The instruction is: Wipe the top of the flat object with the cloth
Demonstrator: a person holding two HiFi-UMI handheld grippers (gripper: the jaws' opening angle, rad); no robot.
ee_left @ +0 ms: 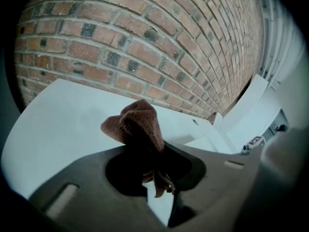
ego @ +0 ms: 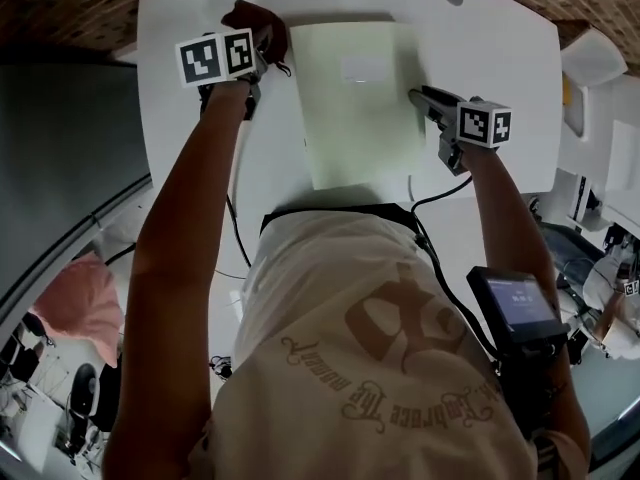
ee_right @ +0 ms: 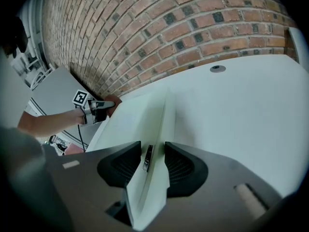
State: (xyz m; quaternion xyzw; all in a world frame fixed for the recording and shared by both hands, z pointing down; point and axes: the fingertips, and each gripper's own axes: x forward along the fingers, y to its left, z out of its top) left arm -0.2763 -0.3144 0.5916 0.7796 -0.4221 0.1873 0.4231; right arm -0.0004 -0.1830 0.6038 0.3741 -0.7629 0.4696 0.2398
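Head view: left gripper (ego: 262, 40) clenched on cloth (ego: 258, 20) beside far-left corner of board (ego: 350, 118), right gripper (ego: 418, 96) pinching its right edge; risk: pinch slips, board skids on table (ego: 500, 48) under wiping.

Legible markings, itemised:
- Cube (ego: 218, 56) on the left claw (ego: 264, 40): two black-and-white square code markers, side by side; one of them also shows in the right gripper view (ee_right: 80, 98)
- Cube (ego: 485, 123) on the right claw (ego: 416, 94): two similar square markers
- Shirt (ego: 380, 368): brown emblem with an arc of ornate lettering, seen upside down, wording not reliably readable
- Forearm screen (ego: 515, 303): faint pale lines, illegible
- Small square marker (ego: 631, 288) at the right edge, too small to read
- No brand names or numbers readable
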